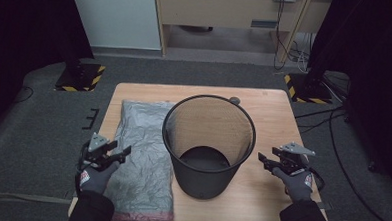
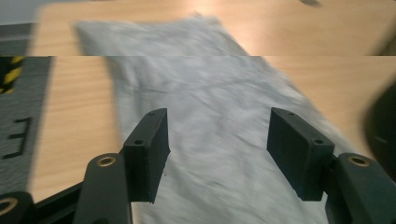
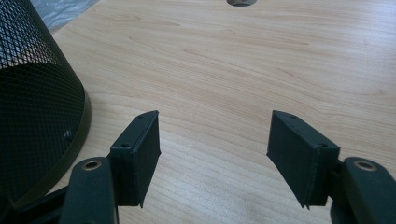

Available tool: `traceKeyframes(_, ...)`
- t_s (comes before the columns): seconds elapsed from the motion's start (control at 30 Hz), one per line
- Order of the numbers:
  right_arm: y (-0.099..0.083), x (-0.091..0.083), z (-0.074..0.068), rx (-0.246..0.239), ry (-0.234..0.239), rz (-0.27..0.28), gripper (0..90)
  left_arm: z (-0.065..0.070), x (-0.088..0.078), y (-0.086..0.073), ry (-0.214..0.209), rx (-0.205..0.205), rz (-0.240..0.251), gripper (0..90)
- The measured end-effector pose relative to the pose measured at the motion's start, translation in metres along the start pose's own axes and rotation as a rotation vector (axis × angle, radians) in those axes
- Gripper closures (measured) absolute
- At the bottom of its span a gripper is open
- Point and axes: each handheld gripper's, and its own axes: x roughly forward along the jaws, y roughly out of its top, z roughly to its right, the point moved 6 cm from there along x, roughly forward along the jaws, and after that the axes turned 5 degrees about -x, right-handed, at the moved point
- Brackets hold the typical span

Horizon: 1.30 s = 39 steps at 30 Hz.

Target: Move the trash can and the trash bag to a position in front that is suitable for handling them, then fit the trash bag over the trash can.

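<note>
The left gripper (image 1: 118, 152) is wide open with nothing between its jaws, above the grey plastic bag (image 1: 144, 158) that lies flat on the table (image 1: 269, 113), left of the black mesh bin (image 1: 208, 141). The right gripper (image 1: 267, 158) is also open and empty. The bag looks light, soft, slippery — best pinched at an edge or a wrinkle.

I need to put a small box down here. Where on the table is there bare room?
Bare wood lies right of the mesh bin, around the right gripper, and along the far edge of the table behind the grey bag. The left half is crowded: the bag covers it, with the left gripper above.
</note>
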Motion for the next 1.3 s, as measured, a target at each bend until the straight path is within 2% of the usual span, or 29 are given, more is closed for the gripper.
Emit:
traceKeyframes(0.1,0.001,0.001,0.001,-0.003,-0.003,0.002,33.6,-0.022,0.010,0.007,0.041,-0.034,0.008,38.0)
traceKeyframes(0.23,0.001,0.002,0.002,0.003,0.000,-0.002,32.9,-0.046,0.027,0.009,0.086,-0.086,0.002,36.8)
traceKeyframes(0.3,0.002,0.003,0.003,0.009,0.001,0.006,32.4,-0.054,0.036,0.008,0.101,-0.104,-0.008,35.9)
traceKeyframes(0.43,0.001,0.007,0.006,-0.001,-0.009,-0.007,31.8,-0.064,0.055,0.007,0.098,-0.153,-0.012,34.2)
traceKeyframes(0.53,-0.001,0.010,0.007,0.003,-0.007,-0.020,31.6,-0.069,0.069,0.001,0.099,-0.182,-0.036,33.8)
traceKeyframes(0.63,-0.002,0.011,0.008,-0.003,-0.010,-0.030,31.5,-0.073,0.079,-0.003,0.117,-0.168,-0.063,34.1)
traceKeyframes(0.77,0.000,0.010,0.009,0.006,-0.010,-0.016,31.1,-0.075,0.086,-0.013,0.132,-0.154,-0.128,33.7)
traceKeyframes(0.83,-0.002,0.010,0.009,0.001,-0.008,-0.023,31.1,-0.076,0.088,-0.016,0.148,-0.135,-0.159,33.8)
traceKeyframes(0.97,-0.001,0.011,0.009,-0.001,-0.008,-0.023,31.0,-0.073,0.089,-0.018,0.177,-0.115,-0.175,37.8)
traceKeyframes(1.0,-0.001,0.010,0.009,-0.001,-0.008,-0.023,31.1,-0.072,0.089,-0.018,0.194,-0.095,-0.188,42.8)
traceKeyframes(1.03,-0.001,0.010,0.009,-0.001,-0.008,-0.023,31.1,-0.070,0.089,-0.018,0.210,-0.073,-0.196,42.8)
traceKeyframes(1.07,-0.001,0.010,0.009,0.000,-0.007,-0.022,31.1,-0.068,0.090,-0.018,0.215,-0.060,-0.200,46.5)
traceKeyframes(1.2,-0.001,0.010,0.009,0.003,-0.007,-0.022,31.2,-0.056,0.091,-0.018,0.174,-0.055,-0.202,69.3)
traceKeyframes(1.23,0.000,0.010,0.009,0.005,-0.008,-0.017,31.3,-0.053,0.092,-0.018,0.161,-0.054,-0.205,80.7)
traceKeyframes(1.27,0.000,0.010,0.009,0.005,-0.008,-0.017,31.3,-0.051,0.092,-0.019,0.165,-0.050,-0.211,80.7)
traceKeyframes(1.3,0.000,0.010,0.009,0.008,-0.005,-0.014,31.4,-0.050,0.091,-0.019,0.163,-0.049,-0.216,84.7)
